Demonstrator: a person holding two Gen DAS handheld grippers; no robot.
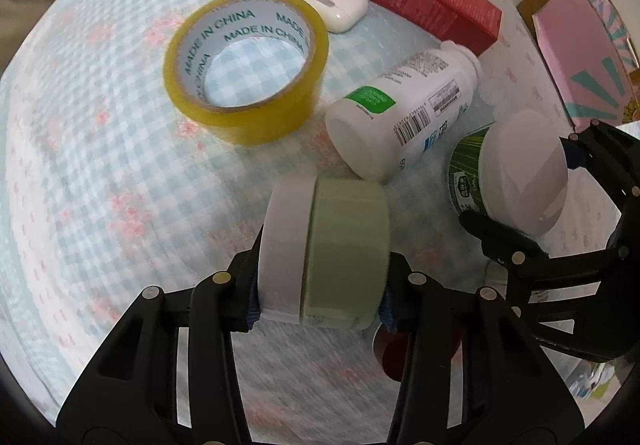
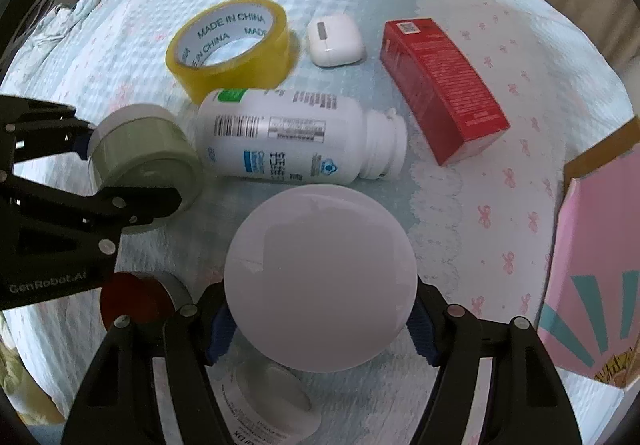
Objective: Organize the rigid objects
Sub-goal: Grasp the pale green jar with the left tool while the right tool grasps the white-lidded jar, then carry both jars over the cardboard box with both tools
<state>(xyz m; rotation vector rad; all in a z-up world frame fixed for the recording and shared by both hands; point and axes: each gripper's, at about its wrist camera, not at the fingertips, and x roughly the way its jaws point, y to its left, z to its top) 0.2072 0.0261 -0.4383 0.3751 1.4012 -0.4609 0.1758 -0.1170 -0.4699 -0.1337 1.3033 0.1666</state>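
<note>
My left gripper (image 1: 320, 295) is shut on a pale green jar with a white lid (image 1: 324, 251), held on its side above the checked cloth; it also shows in the right wrist view (image 2: 144, 153). My right gripper (image 2: 320, 329) is shut on a green-labelled jar with a white round lid (image 2: 320, 277), which also shows in the left wrist view (image 1: 516, 181). A white pill bottle (image 2: 296, 137) lies on its side between them. A yellow tape roll (image 2: 232, 45), a white earbud case (image 2: 332, 39) and a red carton (image 2: 440, 85) lie beyond.
A pink box with teal rays (image 2: 600, 261) stands at the right. A red-lidded container (image 2: 136, 301) and another white jar (image 2: 272, 405) lie under my right gripper. The light blue cloth (image 2: 500, 185) covers the whole surface.
</note>
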